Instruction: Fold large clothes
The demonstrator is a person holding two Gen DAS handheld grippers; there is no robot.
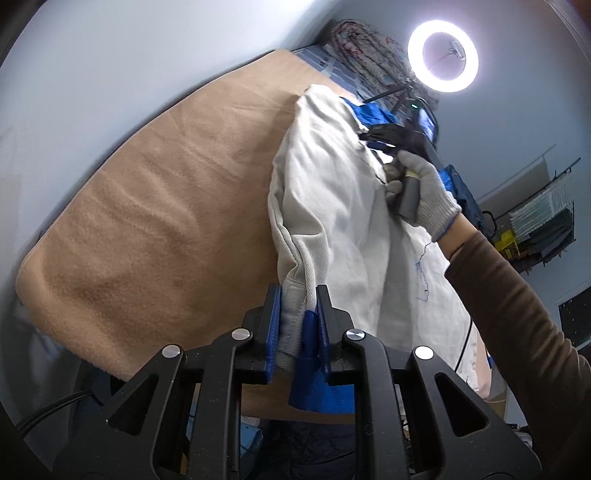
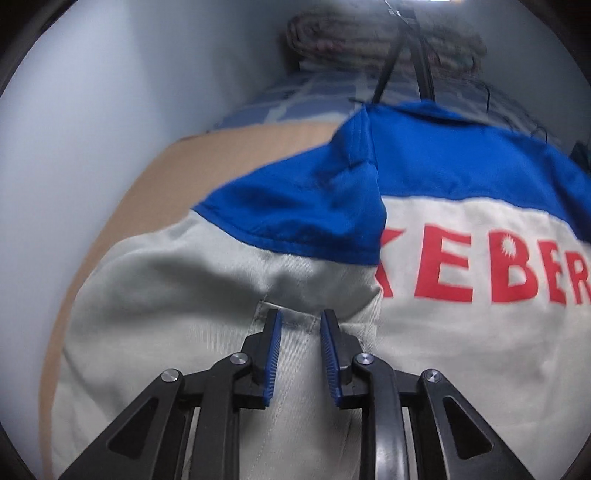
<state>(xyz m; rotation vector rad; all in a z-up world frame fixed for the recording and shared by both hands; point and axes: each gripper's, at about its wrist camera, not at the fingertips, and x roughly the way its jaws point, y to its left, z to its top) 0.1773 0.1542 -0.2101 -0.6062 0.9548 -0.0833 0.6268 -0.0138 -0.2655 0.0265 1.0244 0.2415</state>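
Left gripper (image 1: 298, 295) clamps jacket (image 1: 332, 229) hem; right gripper (image 2: 301, 319) pinches its cuff. Ring light (image 1: 443, 55), folded quilt (image 2: 384, 33) behind, on bed (image 1: 147, 206).

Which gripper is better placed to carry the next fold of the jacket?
Left. The left gripper already clamps the jacket hem; the right gripper only has cloth between its fingers.

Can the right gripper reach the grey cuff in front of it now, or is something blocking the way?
Probably yes: the right gripper has the grey cuff right at its fingertips, nothing between.
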